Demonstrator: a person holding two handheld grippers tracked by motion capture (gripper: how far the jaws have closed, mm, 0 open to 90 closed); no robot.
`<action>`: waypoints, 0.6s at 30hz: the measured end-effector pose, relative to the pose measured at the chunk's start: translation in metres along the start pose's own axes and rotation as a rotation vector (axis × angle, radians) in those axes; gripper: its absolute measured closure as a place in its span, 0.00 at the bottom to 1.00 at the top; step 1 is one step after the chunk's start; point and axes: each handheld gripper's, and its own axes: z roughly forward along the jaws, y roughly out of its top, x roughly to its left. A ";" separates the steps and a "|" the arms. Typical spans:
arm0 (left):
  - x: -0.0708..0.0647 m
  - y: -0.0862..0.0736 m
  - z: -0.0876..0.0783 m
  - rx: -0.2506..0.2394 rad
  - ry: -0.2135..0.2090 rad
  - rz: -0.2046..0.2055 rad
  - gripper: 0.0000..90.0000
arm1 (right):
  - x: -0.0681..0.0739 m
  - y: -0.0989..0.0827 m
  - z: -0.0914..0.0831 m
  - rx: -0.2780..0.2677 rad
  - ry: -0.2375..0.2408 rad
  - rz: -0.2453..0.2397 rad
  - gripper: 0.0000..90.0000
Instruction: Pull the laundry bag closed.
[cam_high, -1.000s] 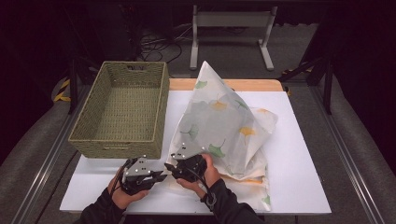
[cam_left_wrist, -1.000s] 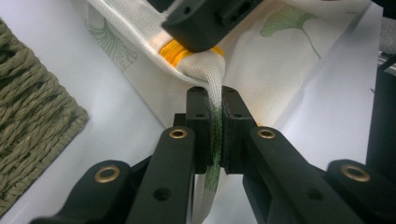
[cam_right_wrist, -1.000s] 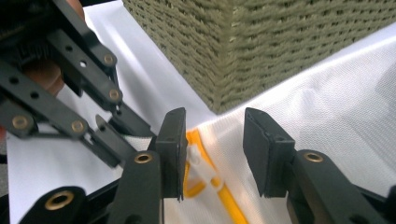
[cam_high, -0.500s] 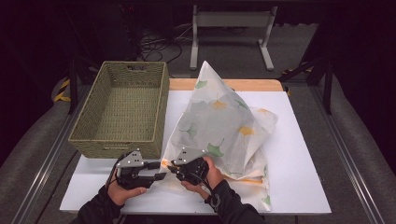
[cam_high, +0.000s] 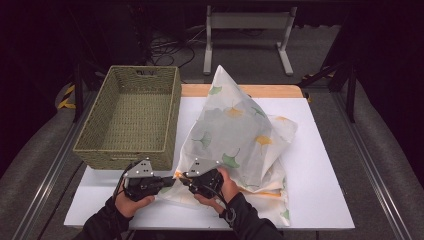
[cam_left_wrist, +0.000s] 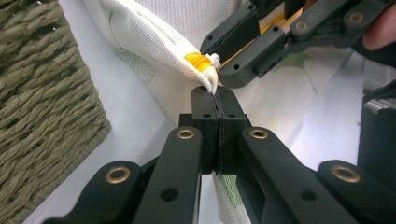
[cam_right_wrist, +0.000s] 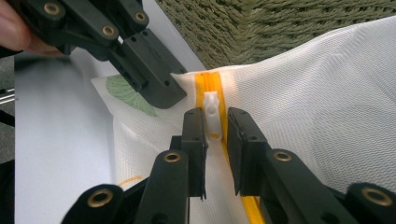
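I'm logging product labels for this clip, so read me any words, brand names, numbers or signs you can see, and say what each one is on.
None: no readable text.
The white mesh bag carries printed green and yellow leaves, no letters.
The white zipper pull on the yellow zipper looks plain.
The woven basket and the white board carry no label.

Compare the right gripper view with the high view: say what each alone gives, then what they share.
Right gripper view: a white plastic zipper pull on an orange zipper tape, lying between the jaws of the right gripper, which have just been closing. High view: the whole green woven rectangular basket and the white board. Both: the white leaf-printed mesh bag and the left gripper pinching its corner.
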 end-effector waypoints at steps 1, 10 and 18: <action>0.000 -0.001 0.000 0.002 0.001 0.001 0.99 | 0.000 0.000 0.000 -0.003 0.004 0.001 0.86; -0.001 -0.003 -0.003 -0.006 -0.006 -0.002 0.99 | 0.005 0.000 0.002 -0.013 0.003 -0.024 0.93; 0.001 -0.002 -0.005 -0.034 0.020 -0.027 0.94 | 0.008 0.001 0.001 -0.018 -0.011 -0.038 0.94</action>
